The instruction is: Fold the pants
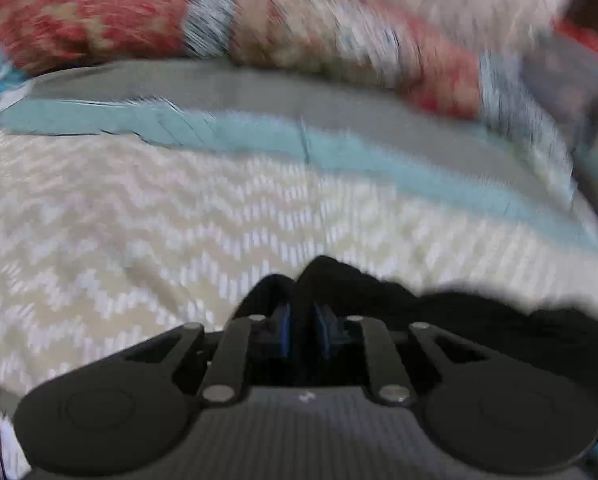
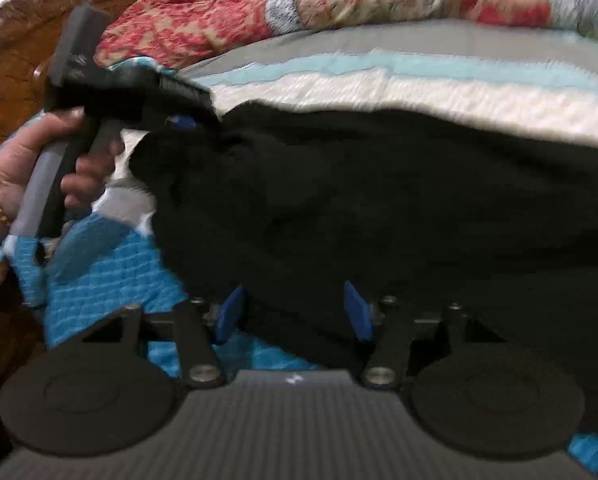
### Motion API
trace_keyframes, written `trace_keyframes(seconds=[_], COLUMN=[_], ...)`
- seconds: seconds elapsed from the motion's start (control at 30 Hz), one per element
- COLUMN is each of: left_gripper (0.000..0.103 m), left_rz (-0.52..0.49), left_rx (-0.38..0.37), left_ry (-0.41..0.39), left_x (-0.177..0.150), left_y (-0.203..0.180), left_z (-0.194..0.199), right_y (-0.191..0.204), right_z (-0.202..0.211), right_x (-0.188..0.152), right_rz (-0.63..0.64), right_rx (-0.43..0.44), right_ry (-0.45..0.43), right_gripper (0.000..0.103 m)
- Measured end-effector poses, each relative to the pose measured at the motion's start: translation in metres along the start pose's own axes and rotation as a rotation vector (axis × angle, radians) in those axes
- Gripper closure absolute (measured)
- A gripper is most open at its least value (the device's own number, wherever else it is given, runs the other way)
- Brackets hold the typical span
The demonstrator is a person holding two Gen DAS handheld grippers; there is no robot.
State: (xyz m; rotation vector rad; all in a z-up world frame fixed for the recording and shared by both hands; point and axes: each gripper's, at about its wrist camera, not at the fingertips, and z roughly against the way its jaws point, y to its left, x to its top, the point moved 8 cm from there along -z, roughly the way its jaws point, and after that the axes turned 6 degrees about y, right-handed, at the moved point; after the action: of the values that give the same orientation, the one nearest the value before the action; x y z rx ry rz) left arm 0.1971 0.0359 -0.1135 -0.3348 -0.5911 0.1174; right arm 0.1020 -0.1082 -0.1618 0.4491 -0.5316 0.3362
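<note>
The black pants (image 2: 379, 200) lie spread across the bed and fill the middle of the right wrist view. My right gripper (image 2: 295, 308) stands open at their near edge, its blue pads (image 2: 231, 312) apart with black cloth lying between them. My left gripper (image 1: 301, 320) is shut on a bunched fold of the pants (image 1: 379, 292), the blue pads pinching the cloth. In the right wrist view the left gripper (image 2: 187, 120) sits at the pants' far left corner, held by a person's hand (image 2: 27, 152) with a gold bracelet.
A cream zigzag bedspread (image 1: 139, 220) with turquoise and grey stripes covers the bed. A red patterned quilt (image 1: 79, 12) is piled along the far side. A blue checked cloth (image 2: 107, 272) lies under the pants' left edge. A carved wooden headboard (image 2: 11, 60) stands at left.
</note>
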Motion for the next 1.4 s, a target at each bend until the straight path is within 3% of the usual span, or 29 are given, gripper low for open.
trace_keyframes(seconds=[0.03, 0.1, 0.23, 0.33, 0.37, 0.5, 0.57, 0.63, 0.7, 0.8, 0.9, 0.97, 1.0, 1.03, 1.13, 1.23, 1.3, 1.33, 1.37, 1.4], left_gripper=[0.091, 0.091, 0.089, 0.059, 0.055, 0.055, 0.056, 0.056, 0.056, 0.058, 0.058, 0.058, 0.066, 0.066, 0.065, 0.065, 0.065, 0.065, 0.065, 0.065], left_rz=[0.077, 0.166, 0.176, 0.188, 0.199, 0.275, 0.318, 0.287, 0.199, 0.058, -0.049, -0.037, -0.019, -0.002, 0.009, -0.006, -0.004, -0.002, 0.001, 0.005], left_rx=[-0.025, -0.053, 0.019, 0.088, 0.095, 0.069, 0.007, -0.064, -0.141, -0.226, -0.174, -0.096, -0.042, 0.007, -0.003, 0.05, 0.07, 0.077, 0.081, 0.085], left_ry=[-0.059, -0.093, -0.077, -0.054, -0.054, -0.129, -0.189, -0.21, -0.184, -0.101, -0.025, 0.049, 0.085, 0.094, 0.08, 0.09, 0.093, 0.095, 0.097, 0.099], left_x=[0.004, 0.005, -0.009, -0.013, -0.014, -0.014, -0.011, -0.009, -0.014, -0.038, -0.068, -0.085, -0.091, -0.096, -0.098, -0.099, -0.099, -0.099, -0.096, -0.096], left_y=[0.01, 0.021, 0.017, 0.022, 0.026, 0.037, 0.034, 0.013, -0.022, -0.076, -0.101, -0.09, -0.079, -0.068, -0.062, -0.07, -0.067, -0.066, -0.069, -0.07], left_z=[0.014, 0.021, 0.006, 0.005, 0.009, 0.044, 0.068, 0.079, 0.078, 0.062, 0.035, 0.011, 0.0, -0.006, -0.004, -0.004, -0.006, -0.006, -0.008, -0.008], right_y=[0.011, 0.026, 0.024, 0.009, 0.004, -0.025, -0.043, -0.061, -0.076, -0.096, -0.117, -0.138, -0.146, -0.152, -0.159, -0.17, -0.19, -0.208, -0.228, -0.249], right_z=[-0.003, -0.01, -0.012, 0.004, 0.012, 0.05, 0.06, 0.067, 0.067, 0.064, 0.068, 0.077, 0.084, 0.094, 0.106, 0.093, 0.079, 0.073, 0.069, 0.071], right_x=[-0.004, -0.007, 0.0, 0.007, 0.008, 0.01, 0.013, 0.014, 0.013, 0.007, -0.003, -0.011, -0.013, -0.012, 0.006, 0.028, 0.034, 0.033, 0.031, 0.027], right_rz=[0.052, 0.134, 0.053, -0.001, -0.023, -0.111, -0.174, -0.232, -0.293, -0.4, -0.474, -0.54, -0.568, -0.579, -0.558, -0.566, -0.578, -0.6, -0.638, -0.691], right_rx=[-0.011, -0.034, 0.04, 0.06, 0.059, 0.021, -0.009, -0.04, -0.072, -0.088, -0.111, -0.129, -0.131, -0.132, -0.129, -0.081, -0.113, -0.146, -0.165, -0.168], right_ry=[0.005, 0.002, 0.004, -0.022, -0.044, -0.155, -0.196, -0.229, -0.235, -0.227, -0.234, -0.236, -0.248, -0.269, -0.318, -0.328, -0.303, -0.278, -0.265, -0.274], right_gripper=[0.045, 0.044, 0.043, 0.045, 0.045, 0.045, 0.045, 0.047, 0.055, 0.057, 0.057, 0.059, 0.059, 0.058, 0.056, 0.056, 0.057, 0.06, 0.073, 0.103])
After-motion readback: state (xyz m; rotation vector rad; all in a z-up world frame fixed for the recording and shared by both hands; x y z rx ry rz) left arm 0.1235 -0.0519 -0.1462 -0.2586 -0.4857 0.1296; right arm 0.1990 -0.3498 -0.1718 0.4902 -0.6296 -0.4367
